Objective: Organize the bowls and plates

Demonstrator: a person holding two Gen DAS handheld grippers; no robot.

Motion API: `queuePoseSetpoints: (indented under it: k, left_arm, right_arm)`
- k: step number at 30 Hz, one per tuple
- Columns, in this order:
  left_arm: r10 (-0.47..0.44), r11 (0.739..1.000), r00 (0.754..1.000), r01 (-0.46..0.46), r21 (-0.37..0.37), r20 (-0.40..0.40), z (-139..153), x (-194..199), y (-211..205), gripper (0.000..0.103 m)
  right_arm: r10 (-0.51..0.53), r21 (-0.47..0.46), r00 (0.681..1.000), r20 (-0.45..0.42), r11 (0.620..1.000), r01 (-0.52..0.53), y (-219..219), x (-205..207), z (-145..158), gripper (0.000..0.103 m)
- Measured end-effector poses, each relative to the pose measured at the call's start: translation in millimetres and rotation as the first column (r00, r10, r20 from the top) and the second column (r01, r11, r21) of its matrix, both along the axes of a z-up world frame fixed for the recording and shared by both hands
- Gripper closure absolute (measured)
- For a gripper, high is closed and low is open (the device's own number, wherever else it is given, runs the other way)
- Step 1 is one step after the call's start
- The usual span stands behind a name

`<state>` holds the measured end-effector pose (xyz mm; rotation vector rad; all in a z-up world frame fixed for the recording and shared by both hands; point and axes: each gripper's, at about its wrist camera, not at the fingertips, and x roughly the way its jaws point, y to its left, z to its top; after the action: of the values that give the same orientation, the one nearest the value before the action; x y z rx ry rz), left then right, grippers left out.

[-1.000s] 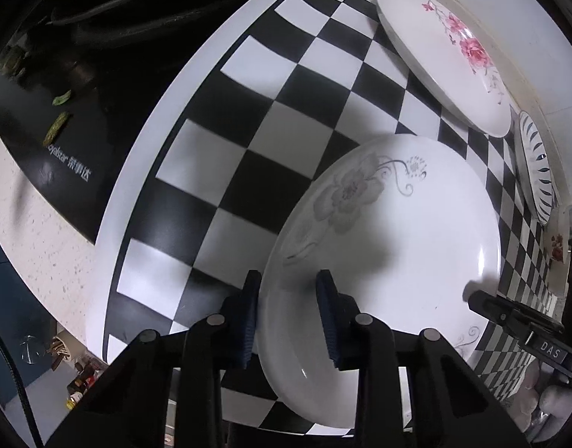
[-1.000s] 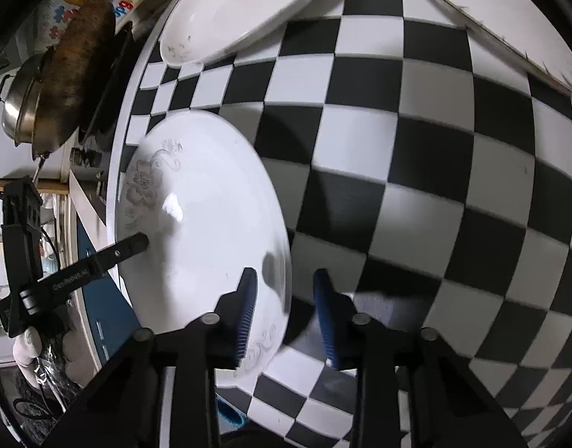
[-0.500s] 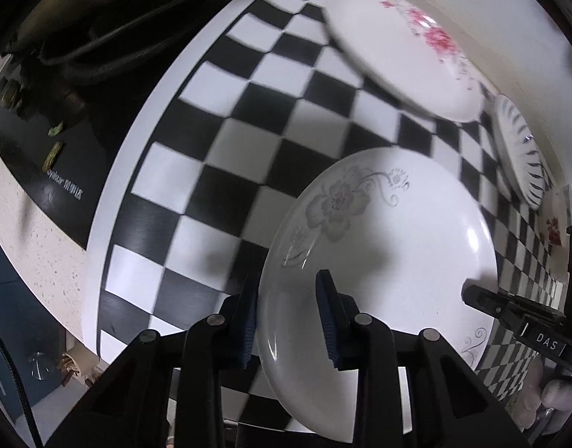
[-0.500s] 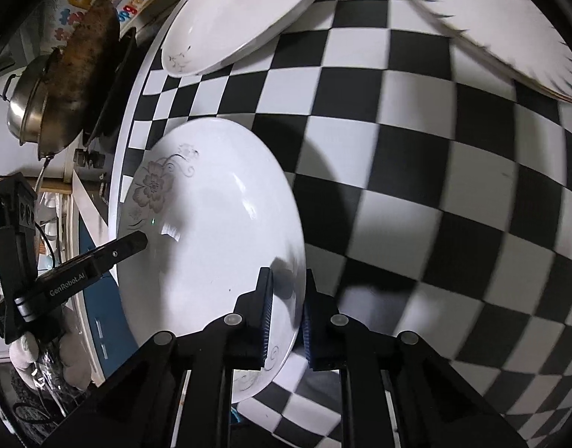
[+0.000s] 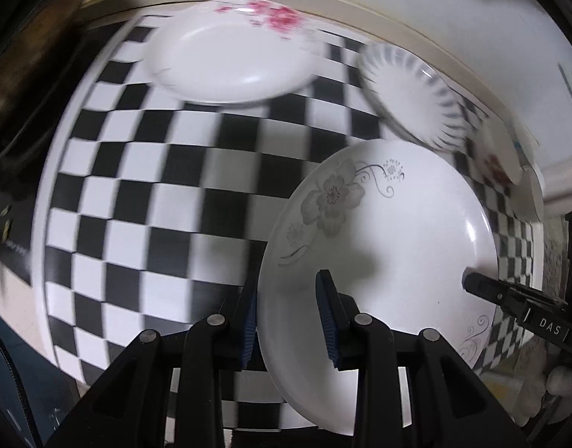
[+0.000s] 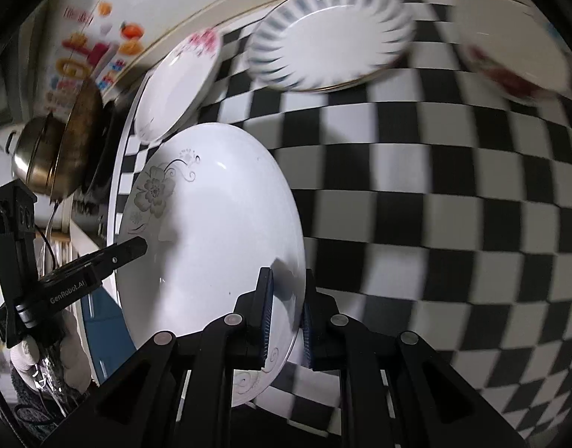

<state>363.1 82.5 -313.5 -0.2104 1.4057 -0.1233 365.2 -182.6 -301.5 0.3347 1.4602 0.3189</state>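
Observation:
A white plate with a grey flower [image 5: 390, 231] hangs tilted above the checkered cloth, held from both sides. My left gripper [image 5: 286, 287] is shut on its near rim. My right gripper [image 6: 287, 280] is shut on the opposite rim of this grey-flower plate [image 6: 211, 224]. Each gripper also shows in the other's view: the right gripper [image 5: 509, 295] at the plate's right edge and the left gripper [image 6: 133, 250] at its left edge. Farther back lie a pink-flower plate [image 5: 230, 59] and a blue-striped fluted plate [image 5: 409, 93].
A black-and-white checkered cloth [image 5: 155, 205] covers the table. A dish with red flowers [image 6: 509, 59] sits at the far right. Past the table's left edge stand a metal pot and a wok [image 6: 54, 149] on a dark stove [image 5: 9, 112]. A wall runs behind.
My right gripper's jaws closed on the grey-flower plate's rim. Both grippers then lifted the plate off the cloth and carried it toward the far plates, which now show nearer.

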Motion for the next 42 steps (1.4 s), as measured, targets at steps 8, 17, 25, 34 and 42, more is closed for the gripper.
queuePoseSetpoints:
  k: [8, 17, 25, 34, 42]
  left_arm:
    - [-0.097, 0.995, 0.995, 0.097, -0.014, -0.032, -15.5, 7.7, -58.0, 0.076]
    - [-0.161, 0.987, 0.985, 0.162, 0.010, -0.069, -31.7, 8.2, -92.0, 0.076]
    - [-0.164, 0.985, 0.982, 0.168, 0.028, -0.096, -41.8, 7.0, -97.2, 0.076]
    - [-0.166, 0.985, 0.980, 0.170, 0.033, -0.107, -51.1, 8.1, -108.4, 0.076]
    - [-0.038, 0.999, 0.998, 0.037, -0.032, -0.045, -4.9, 22.6, -60.8, 0.075]
  right_arm:
    - [-0.126, -0.015, 0.992, 0.002, 0.992, 0.126, -67.5, -25.0, -5.6, 0.087]
    - [-0.200, -0.015, 0.980, -0.011, 0.980, 0.200, -101.3, -41.1, -20.0, 0.087]
    - [-0.205, -0.026, 0.979, -0.007, 0.978, 0.205, -107.8, -41.2, -26.5, 0.087]
    - [-0.190, -0.039, 0.981, -0.032, 0.981, 0.189, -110.0, -41.5, -34.7, 0.088]
    - [-0.246, -0.033, 0.966, -0.083, 0.969, 0.244, -134.7, -31.0, -20.0, 0.085]
